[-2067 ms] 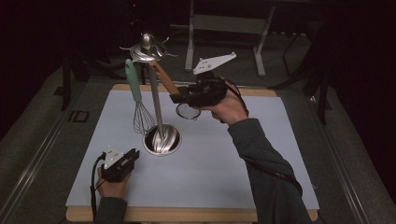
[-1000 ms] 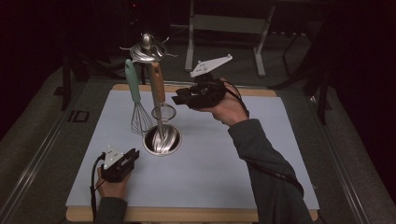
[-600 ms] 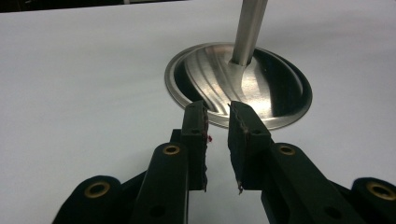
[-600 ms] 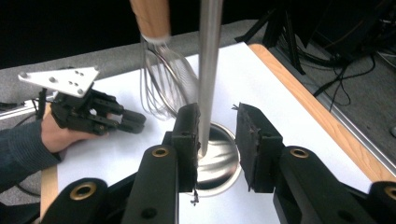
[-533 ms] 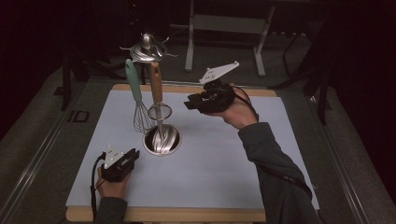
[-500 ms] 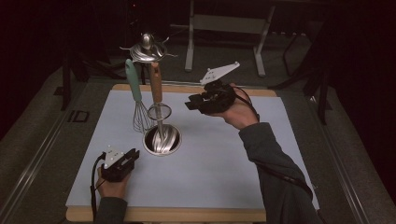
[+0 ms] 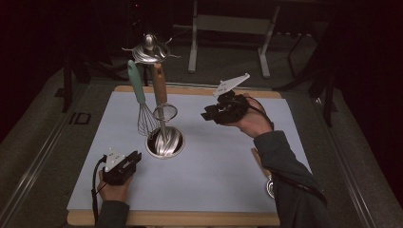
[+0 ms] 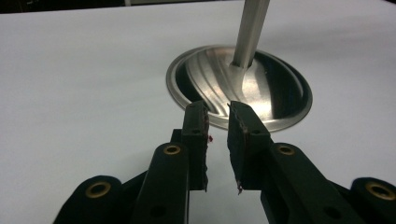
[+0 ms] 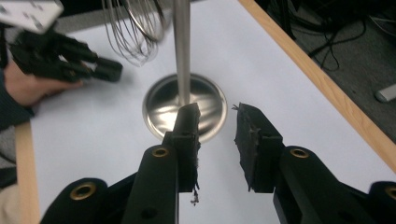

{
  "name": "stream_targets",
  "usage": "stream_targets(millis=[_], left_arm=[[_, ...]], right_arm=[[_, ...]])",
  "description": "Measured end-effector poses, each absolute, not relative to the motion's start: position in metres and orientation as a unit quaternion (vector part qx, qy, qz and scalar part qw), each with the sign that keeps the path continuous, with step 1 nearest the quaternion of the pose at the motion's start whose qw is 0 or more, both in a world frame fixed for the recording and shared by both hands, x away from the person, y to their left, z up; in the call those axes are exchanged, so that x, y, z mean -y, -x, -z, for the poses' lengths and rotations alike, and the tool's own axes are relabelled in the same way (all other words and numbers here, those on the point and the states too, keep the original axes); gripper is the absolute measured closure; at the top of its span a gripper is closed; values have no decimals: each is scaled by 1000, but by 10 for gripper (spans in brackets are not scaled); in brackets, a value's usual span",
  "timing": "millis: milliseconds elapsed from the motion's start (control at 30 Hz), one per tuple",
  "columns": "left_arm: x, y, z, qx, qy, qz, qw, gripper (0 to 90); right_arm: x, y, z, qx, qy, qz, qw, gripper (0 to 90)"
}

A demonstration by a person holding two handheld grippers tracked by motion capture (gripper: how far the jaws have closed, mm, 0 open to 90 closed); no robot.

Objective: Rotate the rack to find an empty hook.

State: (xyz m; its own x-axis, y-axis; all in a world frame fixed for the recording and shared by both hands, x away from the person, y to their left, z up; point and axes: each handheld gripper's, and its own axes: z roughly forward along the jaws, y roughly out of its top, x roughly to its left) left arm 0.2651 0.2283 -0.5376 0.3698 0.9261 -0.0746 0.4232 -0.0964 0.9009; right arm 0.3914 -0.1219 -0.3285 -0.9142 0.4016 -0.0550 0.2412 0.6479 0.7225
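A steel utensil stand rises from a round base (image 7: 165, 143) (image 8: 243, 86) (image 9: 184, 112) on the pale mat. From its top crown (image 7: 149, 50) hang a whisk (image 7: 138, 90) with a teal handle and a small strainer (image 7: 161, 97) with a brown wooden handle. My right gripper (image 7: 206, 115) (image 9: 215, 114) is raised to the right of the stand, open and empty, its jaws pointing toward the pole (image 9: 181, 51). My left gripper (image 7: 134, 159) (image 8: 218, 109) rests on the mat just in front of the base, jaws slightly apart with nothing between them.
A wooden-handled utensil (image 7: 263, 166) lies on the mat at the front right, partly under the right sleeve. The wooden table edge (image 9: 317, 79) runs along the mat. Dark floor and a metal frame (image 7: 228, 23) lie beyond the table.
The right gripper let go of the strainer, which now hangs upright on the stand, then drew away to the right and lower. The left gripper stayed put.
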Motion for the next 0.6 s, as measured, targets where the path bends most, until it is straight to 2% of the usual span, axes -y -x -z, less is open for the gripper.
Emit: stream_targets(millis=[67, 200, 600], left_arm=[[-230, -264, 536, -496, -678, -270, 472, 795], [-229, -260, 523, -490, -660, -266, 504, 892], [-214, -254, 445, -416, -607, -309, 602, 899]], right_arm=[[126, -391, 334, -905, -180, -371, 106, 691], [135, -390, 344, -907, -185, -362, 109, 686], [152, -380, 368, -916, -201, -327, 119, 672]])
